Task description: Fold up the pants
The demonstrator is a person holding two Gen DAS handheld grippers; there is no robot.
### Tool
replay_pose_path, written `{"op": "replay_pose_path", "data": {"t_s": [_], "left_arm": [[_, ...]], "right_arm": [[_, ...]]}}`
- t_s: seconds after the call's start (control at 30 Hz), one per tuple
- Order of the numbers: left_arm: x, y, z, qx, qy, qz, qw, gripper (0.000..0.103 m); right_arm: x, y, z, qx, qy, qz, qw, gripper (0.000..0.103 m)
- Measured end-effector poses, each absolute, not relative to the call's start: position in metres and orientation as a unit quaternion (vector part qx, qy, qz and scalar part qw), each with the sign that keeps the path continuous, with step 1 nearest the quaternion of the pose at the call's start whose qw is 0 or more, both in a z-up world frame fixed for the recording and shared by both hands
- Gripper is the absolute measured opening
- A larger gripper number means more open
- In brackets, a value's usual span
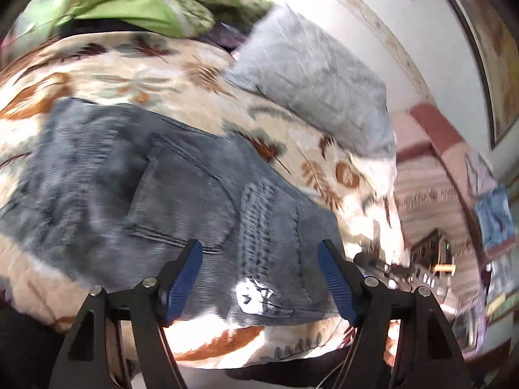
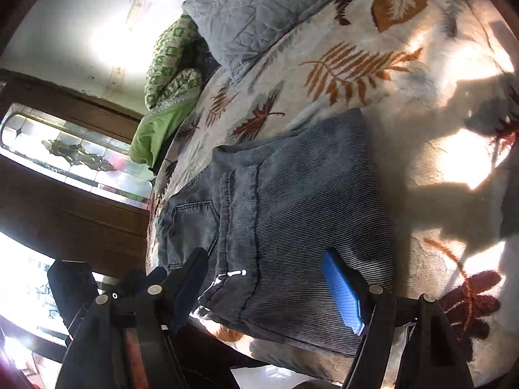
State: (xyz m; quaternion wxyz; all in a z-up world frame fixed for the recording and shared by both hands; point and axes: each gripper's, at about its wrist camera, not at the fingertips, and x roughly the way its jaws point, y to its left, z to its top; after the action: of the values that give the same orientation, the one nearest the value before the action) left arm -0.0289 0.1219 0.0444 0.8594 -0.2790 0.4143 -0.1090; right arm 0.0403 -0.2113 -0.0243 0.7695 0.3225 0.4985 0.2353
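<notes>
Grey-blue corduroy pants (image 1: 155, 188) lie folded flat on a leaf-print blanket (image 1: 136, 74) on a bed. In the left wrist view a back pocket faces up and my left gripper (image 1: 259, 278) hovers open just above the near edge of the pants, holding nothing. In the right wrist view the pants (image 2: 292, 201) lie folded with a leg layer over the pocket side. My right gripper (image 2: 266, 285) is open above their near edge, empty. The other gripper (image 1: 405, 275) shows at the right of the left wrist view.
A grey quilted pillow (image 1: 311, 81) lies on the bed beyond the pants. A green patterned quilt (image 2: 168, 74) is bundled at the head of the bed. A wooden panel with leaded glass (image 2: 74, 155) stands beside the bed. Sun patches fall on the blanket (image 2: 460, 159).
</notes>
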Motion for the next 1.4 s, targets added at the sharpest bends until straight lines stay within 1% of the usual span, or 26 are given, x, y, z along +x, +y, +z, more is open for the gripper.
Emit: {"op": "replay_pose_path", "data": {"t_s": [0.17,0.37,0.53,0.7,0.73,0.77,0.8,0.83,0.97,1.03,1.07,1.1,1.2,1.3,1.33,1.4], "left_arm": [[-0.069,0.215,0.01,-0.423,0.369,-0.018,0.827,0.077],[-0.061,0.258,-0.037,-0.538,0.363,-0.007,0.761,0.077],[-0.053,0.27,-0.063,-0.583,0.368,0.011,0.724,0.077],[-0.041,0.274,-0.057,-0.576,0.366,0.014,0.731,0.076],[-0.037,0.275,-0.057,-0.572,0.368,0.016,0.733,0.074],[-0.033,0.274,-0.055,-0.565,0.37,0.018,0.737,0.068],[-0.03,0.273,-0.053,-0.549,0.379,0.026,0.745,0.046],[-0.031,0.274,-0.051,-0.533,0.385,0.032,0.752,0.03],[-0.034,0.275,-0.055,-0.521,0.389,0.04,0.759,0.023],[-0.034,0.272,-0.05,-0.5,0.388,0.044,0.773,0.016],[-0.033,0.268,-0.044,-0.486,0.386,0.044,0.783,0.015],[-0.032,0.265,-0.038,-0.471,0.384,0.045,0.793,0.014],[-0.03,0.258,-0.021,-0.437,0.374,0.042,0.817,0.013],[-0.029,0.254,-0.012,-0.418,0.37,0.045,0.828,0.013],[-0.028,0.253,-0.01,-0.414,0.37,0.047,0.83,0.013],[-0.024,0.251,-0.007,-0.408,0.375,0.05,0.831,0.013]], "right_arm": [[0.032,-0.163,-0.02,0.3,0.507,0.27,0.761,0.076],[0.029,-0.091,-0.009,0.265,0.509,0.337,0.747,0.076],[0.047,-0.05,-0.02,0.282,0.532,0.348,0.719,0.076],[0.063,-0.025,-0.053,0.267,0.583,0.302,0.705,0.076],[0.063,-0.023,-0.053,0.266,0.581,0.299,0.709,0.076],[0.063,-0.022,-0.052,0.263,0.581,0.298,0.71,0.076],[0.063,-0.02,-0.051,0.26,0.584,0.296,0.71,0.076],[0.064,-0.018,-0.049,0.26,0.586,0.296,0.708,0.076],[0.069,-0.014,-0.034,0.279,0.568,0.319,0.705,0.076],[0.076,-0.008,-0.043,0.267,0.582,0.298,0.707,0.076],[0.081,-0.004,-0.058,0.261,0.609,0.288,0.692,0.077],[0.084,-0.002,-0.067,0.264,0.615,0.289,0.685,0.077],[0.089,-0.01,-0.053,0.291,0.612,0.285,0.678,0.077],[0.085,-0.017,-0.035,0.305,0.576,0.304,0.694,0.077],[0.085,-0.014,-0.04,0.304,0.584,0.303,0.689,0.077],[0.087,0.0,-0.069,0.287,0.63,0.295,0.658,0.078]]}}
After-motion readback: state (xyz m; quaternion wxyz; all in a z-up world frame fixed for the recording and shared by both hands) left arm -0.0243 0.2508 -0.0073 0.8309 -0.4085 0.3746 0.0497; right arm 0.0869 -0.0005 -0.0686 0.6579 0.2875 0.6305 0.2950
